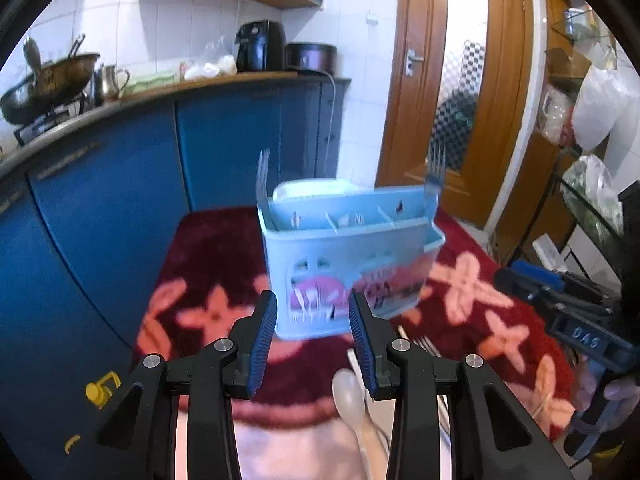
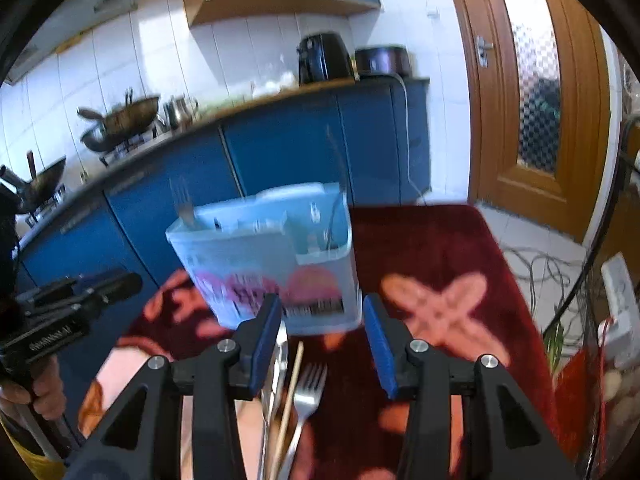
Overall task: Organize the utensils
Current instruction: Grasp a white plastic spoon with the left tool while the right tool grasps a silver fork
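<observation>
Red flowery tabletop cloth (image 2: 440,240) holds the blue caddy (image 2: 264,264) ahead of both tools. Right tool (image 2: 320,340) and left tool (image 1: 313,336) stand apart, empty. Fork (image 2: 308,392) lies under the right tool; picking it up looks next.

A home kitchen: blue cabinets (image 1: 224,140), woks (image 2: 120,120) on a stove, tiled walls.
</observation>
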The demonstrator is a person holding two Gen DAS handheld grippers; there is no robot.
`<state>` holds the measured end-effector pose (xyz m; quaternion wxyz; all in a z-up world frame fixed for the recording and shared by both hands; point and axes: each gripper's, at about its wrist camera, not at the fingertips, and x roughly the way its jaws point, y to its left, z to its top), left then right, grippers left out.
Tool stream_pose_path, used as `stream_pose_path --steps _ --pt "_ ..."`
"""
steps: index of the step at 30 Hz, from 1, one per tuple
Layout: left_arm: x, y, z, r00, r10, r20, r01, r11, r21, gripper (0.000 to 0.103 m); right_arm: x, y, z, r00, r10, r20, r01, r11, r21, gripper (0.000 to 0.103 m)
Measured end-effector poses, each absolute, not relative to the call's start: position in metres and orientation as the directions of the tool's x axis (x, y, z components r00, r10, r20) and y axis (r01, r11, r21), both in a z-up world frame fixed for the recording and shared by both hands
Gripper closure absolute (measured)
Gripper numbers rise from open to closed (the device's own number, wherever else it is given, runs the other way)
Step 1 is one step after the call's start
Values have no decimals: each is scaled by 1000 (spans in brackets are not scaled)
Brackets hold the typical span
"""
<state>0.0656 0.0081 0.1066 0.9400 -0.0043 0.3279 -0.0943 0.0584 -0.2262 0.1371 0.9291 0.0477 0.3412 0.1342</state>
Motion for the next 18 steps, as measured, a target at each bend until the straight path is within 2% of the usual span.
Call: stream_pose_path --steps 13,18 --pt "67 13 52 669 -192 -718 137 981 -134 65 50 -226 87 619 308 -722 -204 951 231 57" --pt "68 13 36 638 -198 -744 130 980 -148 65 52 -222 75 577 327 -748 -200 945 258 62"
